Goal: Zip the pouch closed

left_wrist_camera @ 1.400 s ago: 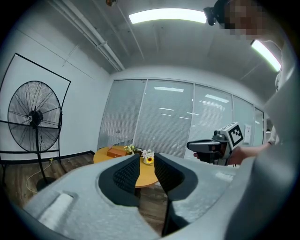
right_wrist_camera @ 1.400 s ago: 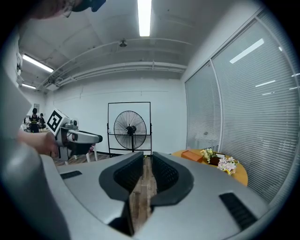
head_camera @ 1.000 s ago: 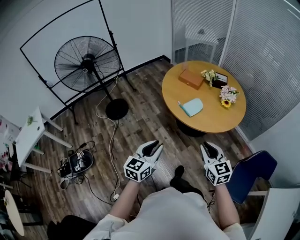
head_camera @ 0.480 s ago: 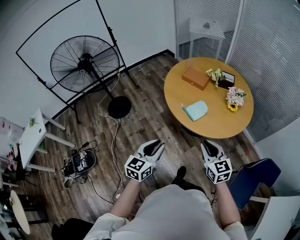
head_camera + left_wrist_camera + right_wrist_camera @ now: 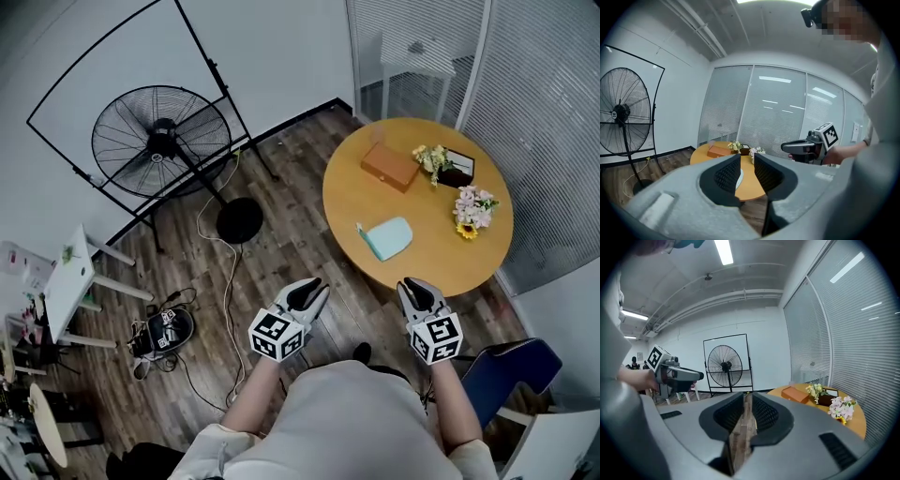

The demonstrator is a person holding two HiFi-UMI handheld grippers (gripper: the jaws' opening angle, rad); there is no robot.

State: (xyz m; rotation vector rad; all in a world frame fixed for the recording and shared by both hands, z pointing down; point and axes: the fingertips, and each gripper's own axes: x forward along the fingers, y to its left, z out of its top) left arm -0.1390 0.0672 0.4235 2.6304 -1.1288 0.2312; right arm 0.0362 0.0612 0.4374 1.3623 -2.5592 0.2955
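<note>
**Head view.** The round table [image 5: 349,192] now sits closer to the person than it did a second ago. Both tongs have travelled forward with the body, and the right gripper [image 5: 415,292] has its tips almost at the near table edge in the picture. The left gripper [image 5: 307,292] is over the plank floor, well apart from the table. This reads as the approach only, so zipping has not begun. The pouch [image 5: 387,237] lies flat on the table near its front edge, untouched. It is a pale blue, soft-looking piece with rounded corners and a thin edge along one side. Behind it are a brown box [image 5: 390,166] with a matte lid and a bunch of flowers [image 5: 473,206]. A wire-caged fan [image 5: 161,141] on a black disc base stands off to the left.

**Left gripper view.** The ribbed dark pads stand apart with nothing between them. The smooth orange tabletop shows through the gap, along with a pale sliver that may be the pouch.

**Right gripper view.** The jaws stand only a narrow slit apart. Brown floorboards show through the slit, and nothing is held.
</note>
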